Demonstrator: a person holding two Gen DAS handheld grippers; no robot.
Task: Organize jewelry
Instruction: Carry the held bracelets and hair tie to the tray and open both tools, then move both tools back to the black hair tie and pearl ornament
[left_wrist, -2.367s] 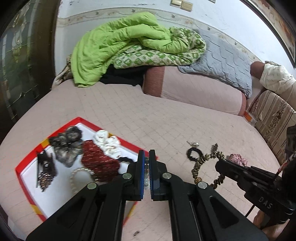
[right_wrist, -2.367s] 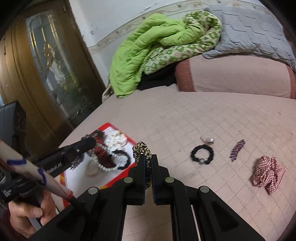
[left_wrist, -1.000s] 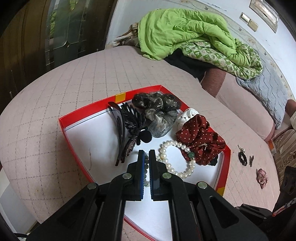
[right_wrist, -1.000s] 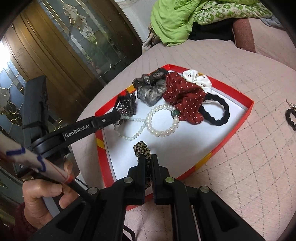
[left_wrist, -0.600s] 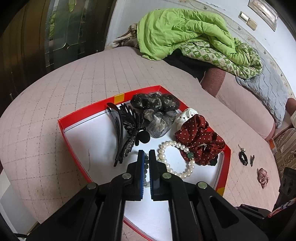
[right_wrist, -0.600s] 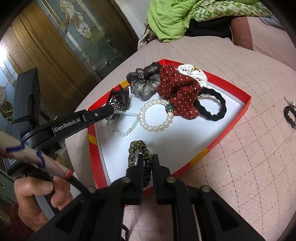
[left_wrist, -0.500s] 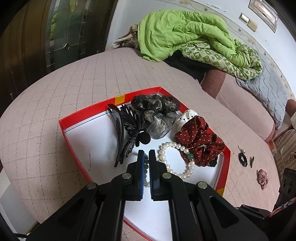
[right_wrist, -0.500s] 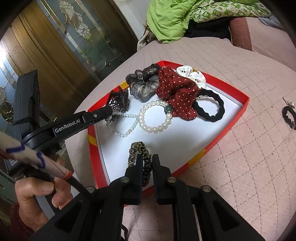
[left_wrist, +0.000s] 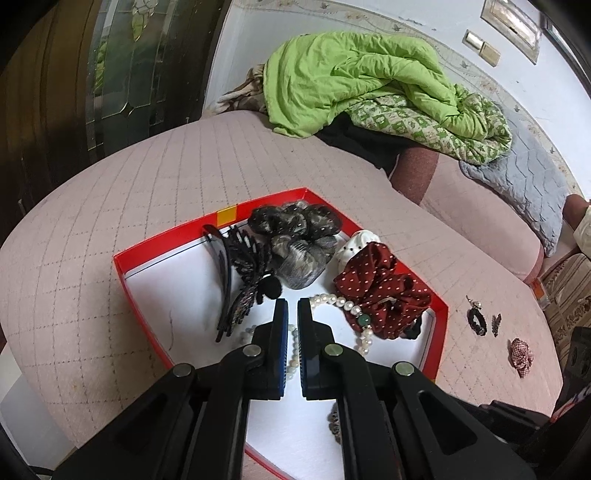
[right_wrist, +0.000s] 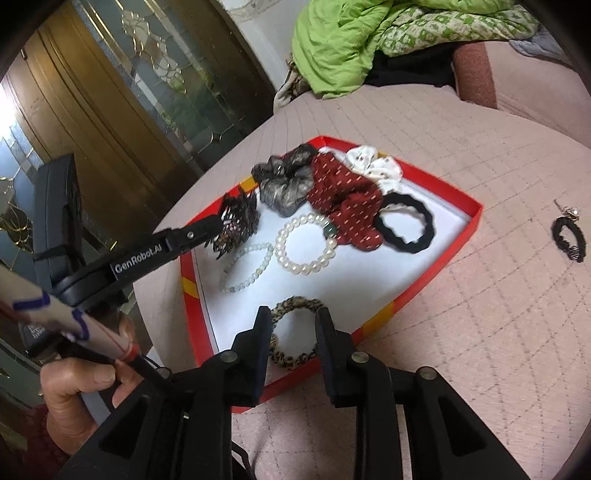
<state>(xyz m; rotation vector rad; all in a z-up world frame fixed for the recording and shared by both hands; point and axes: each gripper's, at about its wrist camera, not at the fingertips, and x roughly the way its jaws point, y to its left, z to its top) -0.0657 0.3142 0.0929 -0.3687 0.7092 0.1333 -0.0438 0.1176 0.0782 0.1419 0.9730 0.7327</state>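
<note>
Leopard-print hair tie (right_wrist: 293, 332) lies in the red tray (right_wrist: 439, 266), lower centre, between the parted fingers of the right tool (right_wrist: 291, 332). Pearl bracelets (right_wrist: 304, 243) and scrunchies (right_wrist: 343, 201) crowd the tray above. Left tool (left_wrist: 292, 345) hovers with its fingers a narrow gap apart, gripping nothing.

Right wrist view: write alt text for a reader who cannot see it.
The right gripper hangs open over a leopard-print hair tie lying in a red tray on a pink quilted bed. The tray also holds a pearl bracelet, scrunchies and a black hair tie; the left gripper reaches in from the left.
</note>
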